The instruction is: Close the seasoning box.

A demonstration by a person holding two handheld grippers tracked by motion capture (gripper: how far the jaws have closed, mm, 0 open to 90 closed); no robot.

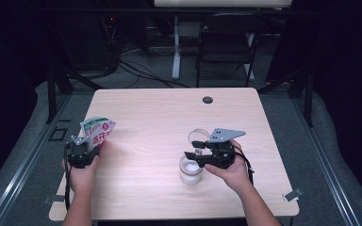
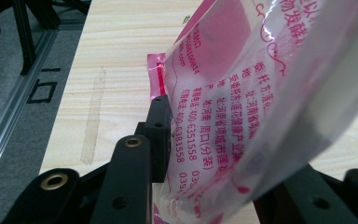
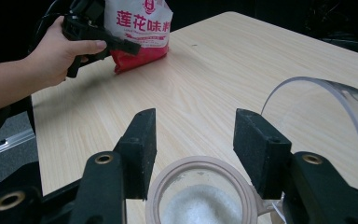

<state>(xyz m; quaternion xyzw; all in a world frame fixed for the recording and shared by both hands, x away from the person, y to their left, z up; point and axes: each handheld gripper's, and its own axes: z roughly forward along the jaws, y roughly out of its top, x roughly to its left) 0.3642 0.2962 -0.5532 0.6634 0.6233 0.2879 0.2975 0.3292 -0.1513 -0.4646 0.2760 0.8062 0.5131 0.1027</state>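
Soft pouch, rigid jar: two very different handfuls

Handling here turns on a contrast, and the glass jar (image 1: pixel 191 170), standing toward the near right part of the wooden table (image 1: pixel 169 113), serves as the landmark. Its hinged clear lid (image 3: pixel 324 121) is swung open behind it, and white granules (image 3: pixel 200 207) lie inside. It looks rigid, smooth and breakable, probably slippery on bare glass, so the thick pale rim (image 3: pixel 168 179) or the neck just below it seems the safest place to take hold.

The right gripper (image 1: pixel 201 155) hovers directly over the jar's mouth; in the right gripper view its jaws stand apart on either side of the rim with clear gaps, pressing on nothing.

Well to the left of the jar, near the table's left edge, the left gripper (image 1: pixel 86 147) has the seasoning pouch (image 1: pixel 97 130) between its jaws. The pouch is thin printed film, red and white, part-filled and sagging, so it will likely be light, floppy and inclined to slump or spill if tipped carelessly. In the left gripper view one pad (image 2: pixel 161 135) lies against the film, yet the opposite pad is hidden behind the bag, so whether the pouch is firmly clamped cannot be told. A hold on the flat sealed edge (image 2: pixel 156 77), rather than the bulging middle, would probably give the steadiest control.
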